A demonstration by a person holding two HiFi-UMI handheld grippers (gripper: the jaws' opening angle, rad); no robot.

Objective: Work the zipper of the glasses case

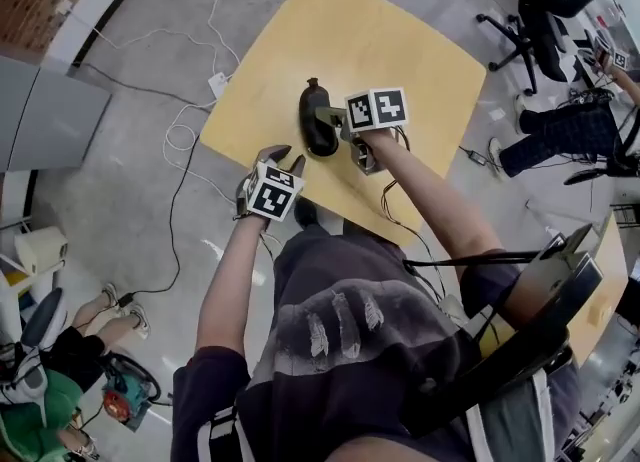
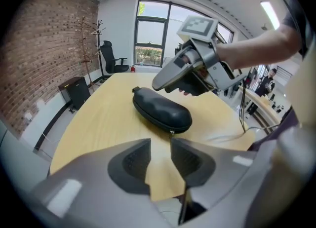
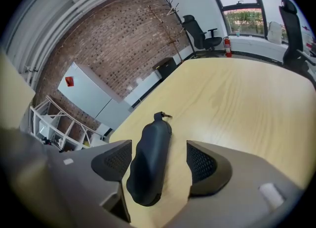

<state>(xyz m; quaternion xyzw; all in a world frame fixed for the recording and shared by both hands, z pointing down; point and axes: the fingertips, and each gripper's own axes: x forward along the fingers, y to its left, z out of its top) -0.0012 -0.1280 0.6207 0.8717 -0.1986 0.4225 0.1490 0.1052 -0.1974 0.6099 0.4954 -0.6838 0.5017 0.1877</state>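
Note:
A black zippered glasses case (image 1: 318,120) lies on the yellow wooden table (image 1: 340,30), near its front edge. My right gripper (image 1: 328,126) straddles the case, jaws wide. In the right gripper view the case (image 3: 150,160) lies lengthwise between the pads; there is a gap on the right side, and its small loop (image 3: 161,116) points away. My left gripper (image 1: 281,158) hovers at the table's front edge, short of the case. In the left gripper view its jaws (image 2: 160,145) stand open with only tabletop between them, and the case (image 2: 162,109) with its small zipper pull (image 2: 172,132) lies just ahead.
Cables (image 1: 190,140) and a power strip (image 1: 218,83) lie on the floor left of the table. An office chair (image 1: 545,15) and a seated person (image 1: 565,130) are at the right; another person (image 1: 70,340) sits at the lower left. The table edge is just under my left gripper.

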